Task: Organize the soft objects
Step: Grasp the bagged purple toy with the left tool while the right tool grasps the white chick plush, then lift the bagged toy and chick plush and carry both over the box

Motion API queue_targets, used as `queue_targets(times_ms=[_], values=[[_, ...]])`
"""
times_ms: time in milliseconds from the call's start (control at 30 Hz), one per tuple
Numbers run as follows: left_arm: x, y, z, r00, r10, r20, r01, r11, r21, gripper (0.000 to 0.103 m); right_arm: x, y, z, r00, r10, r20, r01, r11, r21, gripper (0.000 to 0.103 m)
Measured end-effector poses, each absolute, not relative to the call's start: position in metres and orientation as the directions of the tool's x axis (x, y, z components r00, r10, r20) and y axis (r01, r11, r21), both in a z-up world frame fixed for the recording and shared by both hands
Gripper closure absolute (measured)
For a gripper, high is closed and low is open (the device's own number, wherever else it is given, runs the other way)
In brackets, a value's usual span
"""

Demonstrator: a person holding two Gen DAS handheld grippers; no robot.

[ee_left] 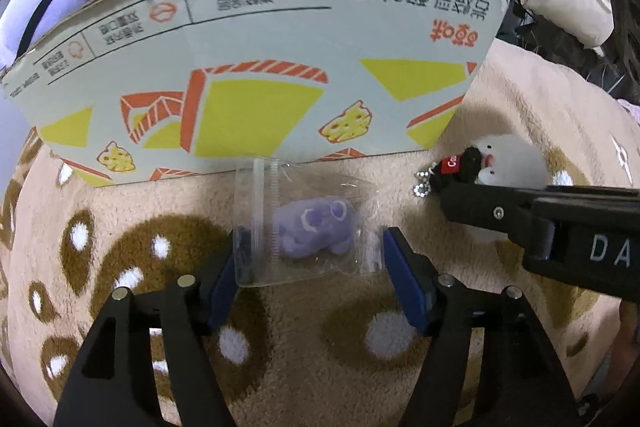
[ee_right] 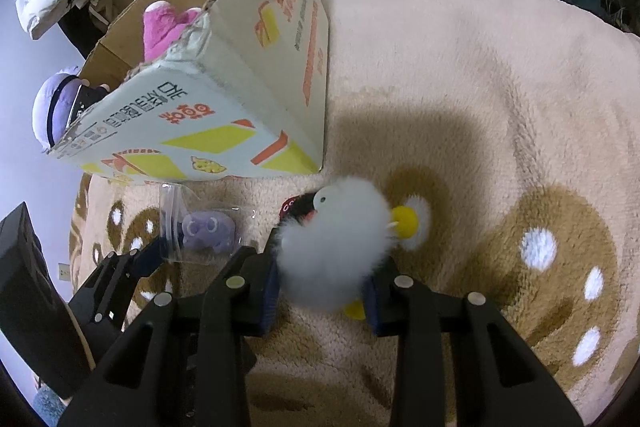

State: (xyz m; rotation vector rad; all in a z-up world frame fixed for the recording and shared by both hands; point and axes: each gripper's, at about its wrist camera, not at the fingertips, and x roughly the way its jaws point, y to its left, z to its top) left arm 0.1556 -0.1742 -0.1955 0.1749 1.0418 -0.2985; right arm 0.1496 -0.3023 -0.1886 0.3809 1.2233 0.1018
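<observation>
Right gripper (ee_right: 322, 291) is clenched on the white fluffy bird plush (ee_right: 332, 247): both blue pads squeeze into the fur low on its body, yellow foot sticking out under the right pad, yellow beak-like part pointing right. The plush has a black-and-red bit by its head and, in the left wrist view, a bead chain (ee_left: 424, 183) trailing off it onto the rug

Left gripper (ee_left: 310, 267) is released, jaws standing wide either side of the clear zip bag (ee_left: 304, 223) that holds the small purple plush (ee_left: 314, 227). Left pad sits behind the bag's edge, right pad just beside the other edge; no visible squeeze on the bag. Bag lies flat on the beige rug (ee_right: 460, 75) with brown-and-white spots, right in front of the cardboard box (ee_left: 256, 67)

Bird plush is just to the right of the bag, near the box's front corner. The box is open on top; a pink plush (ee_right: 164, 23) pokes above its rim and a lilac round plush (ee_right: 56, 107) shows at its far left end
</observation>
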Motion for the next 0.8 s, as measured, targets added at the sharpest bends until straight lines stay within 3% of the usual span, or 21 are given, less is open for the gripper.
queue_targets(times_ms=[167, 267, 467, 500, 600, 800], values=[[0.153, -0.178, -0.197, 0.475, -0.145, -0.868, 0.337, 0.941, 0.027, 0.035, 0.151, -0.303, -0.189, 0.344, 0.28, -0.896, 0.129, 0.931, 0.341, 0.067], [0.154, -0.17, -0.192, 0.479, -0.169, -0.861, 0.306, 0.952, -0.017, 0.051, 0.15, -0.304, -0.187, 0.355, 0.277, -0.893, 0.126, 0.932, 0.339, 0.067], [0.157, -0.163, -0.185, 0.471, -0.22, -0.854, 0.26, 0.96, -0.104, 0.062, 0.146, -0.303, -0.179, 0.385, 0.281, -0.879, 0.113, 0.931, 0.347, 0.067], [0.155, -0.164, -0.182, 0.477, -0.228, -0.849, 0.268, 0.957, -0.106, 0.079, 0.145, -0.303, -0.177, 0.388, 0.281, -0.878, 0.111, 0.931, 0.347, 0.067], [0.15, -0.163, -0.178, 0.464, -0.279, -0.84, 0.295, 0.944, -0.151, 0.091, 0.142, -0.303, -0.173, 0.405, 0.284, -0.869, 0.105, 0.93, 0.353, 0.067], [0.145, -0.17, -0.173, 0.465, -0.299, -0.833, 0.316, 0.935, -0.159, 0.095, 0.139, -0.299, -0.168, 0.419, 0.281, -0.863, 0.105, 0.929, 0.354, 0.067]])
